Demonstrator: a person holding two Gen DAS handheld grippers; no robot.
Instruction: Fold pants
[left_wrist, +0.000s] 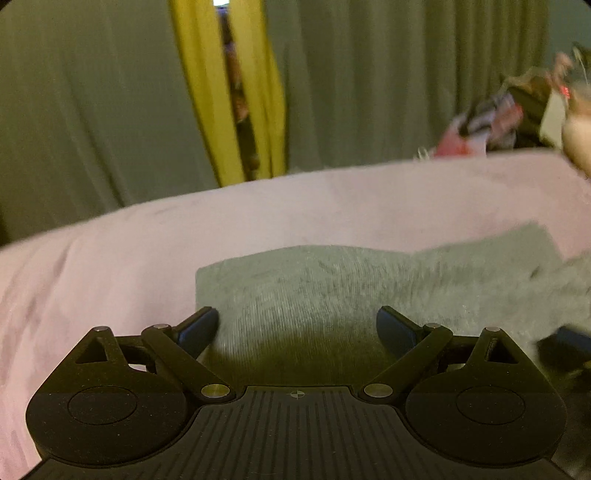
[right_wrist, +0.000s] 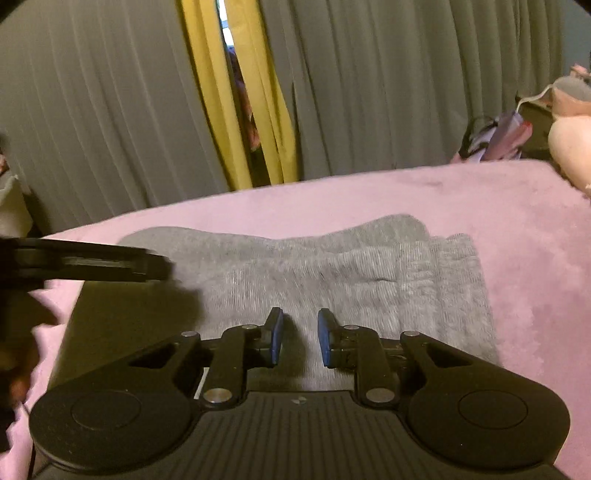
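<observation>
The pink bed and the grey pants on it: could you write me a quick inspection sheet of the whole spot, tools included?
Surface: pink blanket, soft, covering a bed.
Job's things: grey pants lying on the blanket, folded over at least once, layers showing at their right edge.
Clutter: heap of mixed clothes at the far right edge of the bed; pale bin at far left.
Grippers: left gripper open wide over the pants, nothing between its fingers; right gripper with a narrow gap, pads not pressing on cloth.
Cables: nothing seen.
Surroundings: grey curtains with a yellow curtain at the parting.
</observation>
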